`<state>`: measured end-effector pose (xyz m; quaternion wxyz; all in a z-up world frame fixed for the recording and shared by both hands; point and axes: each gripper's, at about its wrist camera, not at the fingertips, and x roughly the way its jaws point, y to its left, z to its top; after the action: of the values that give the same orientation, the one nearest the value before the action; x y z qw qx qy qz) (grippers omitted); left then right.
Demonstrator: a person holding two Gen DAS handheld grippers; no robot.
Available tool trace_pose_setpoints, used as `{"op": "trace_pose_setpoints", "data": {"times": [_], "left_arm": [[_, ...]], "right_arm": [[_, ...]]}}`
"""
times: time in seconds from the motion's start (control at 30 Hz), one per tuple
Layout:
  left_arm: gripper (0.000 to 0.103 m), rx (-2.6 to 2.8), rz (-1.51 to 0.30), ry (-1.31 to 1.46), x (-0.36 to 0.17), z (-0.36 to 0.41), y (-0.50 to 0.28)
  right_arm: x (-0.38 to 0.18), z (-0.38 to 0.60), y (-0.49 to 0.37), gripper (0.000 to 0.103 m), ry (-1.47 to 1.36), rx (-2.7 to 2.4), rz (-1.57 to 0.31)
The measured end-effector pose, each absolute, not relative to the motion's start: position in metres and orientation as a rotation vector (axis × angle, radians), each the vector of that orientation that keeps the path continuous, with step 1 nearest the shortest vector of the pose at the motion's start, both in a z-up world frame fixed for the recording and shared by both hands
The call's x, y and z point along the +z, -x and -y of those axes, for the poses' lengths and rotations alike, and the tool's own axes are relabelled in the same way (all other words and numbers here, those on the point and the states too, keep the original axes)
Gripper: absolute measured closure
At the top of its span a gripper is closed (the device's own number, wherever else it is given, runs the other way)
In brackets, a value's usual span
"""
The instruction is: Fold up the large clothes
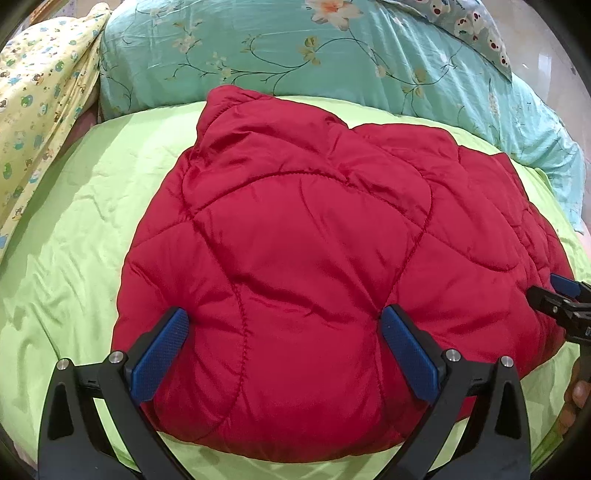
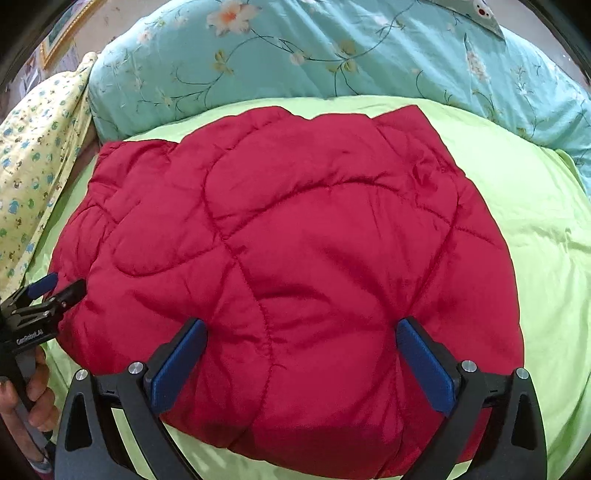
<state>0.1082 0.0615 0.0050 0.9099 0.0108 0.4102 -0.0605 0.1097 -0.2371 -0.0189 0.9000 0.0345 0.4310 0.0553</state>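
A red quilted padded garment [image 1: 314,240] lies folded into a thick bundle on the light green bed sheet [image 1: 85,229]; it also shows in the right wrist view [image 2: 295,240]. My left gripper [image 1: 282,317] is open, its blue pads pressing down on the bundle's near edge, left part. My right gripper [image 2: 301,326] is open, pads pressing on the near edge, right part. The right gripper shows at the right edge of the left wrist view [image 1: 554,291]. The left gripper shows at the left edge of the right wrist view [image 2: 59,288].
A teal floral duvet [image 1: 295,51] is piled behind the garment. A yellow patterned cloth [image 1: 33,110] hangs at the left. A picture frame [image 2: 62,33] is on the far wall. Green sheet [image 2: 546,258] lies bare right of the bundle.
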Motion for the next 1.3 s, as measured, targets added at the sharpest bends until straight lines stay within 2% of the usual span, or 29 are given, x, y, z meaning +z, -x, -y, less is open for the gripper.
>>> {"op": "trace_pose_setpoints", "data": {"times": [0.77, 0.97, 1.2, 1.3], "left_arm": [[0.0, -0.11, -0.812, 0.001, 0.004, -0.062, -0.101], [0.0, -0.139, -0.79, 0.062, 0.024, -0.071, -0.095], [0.0, -0.101, -0.813, -0.013, 0.034, -0.054, -0.135], [0.0, -0.119, -0.901, -0.001, 0.018, -0.055, -0.167]], "right_arm": [[-0.025, 0.24, -0.112, 0.0, -0.084, 0.112, -0.893], [-0.001, 0.251, -0.099, 0.002, -0.143, 0.177, -0.807], [-0.001, 0.252, -0.137, 0.002, -0.092, 0.198, -0.832], [-0.01, 0.254, -0.163, 0.001, -0.085, 0.201, -0.87]]}}
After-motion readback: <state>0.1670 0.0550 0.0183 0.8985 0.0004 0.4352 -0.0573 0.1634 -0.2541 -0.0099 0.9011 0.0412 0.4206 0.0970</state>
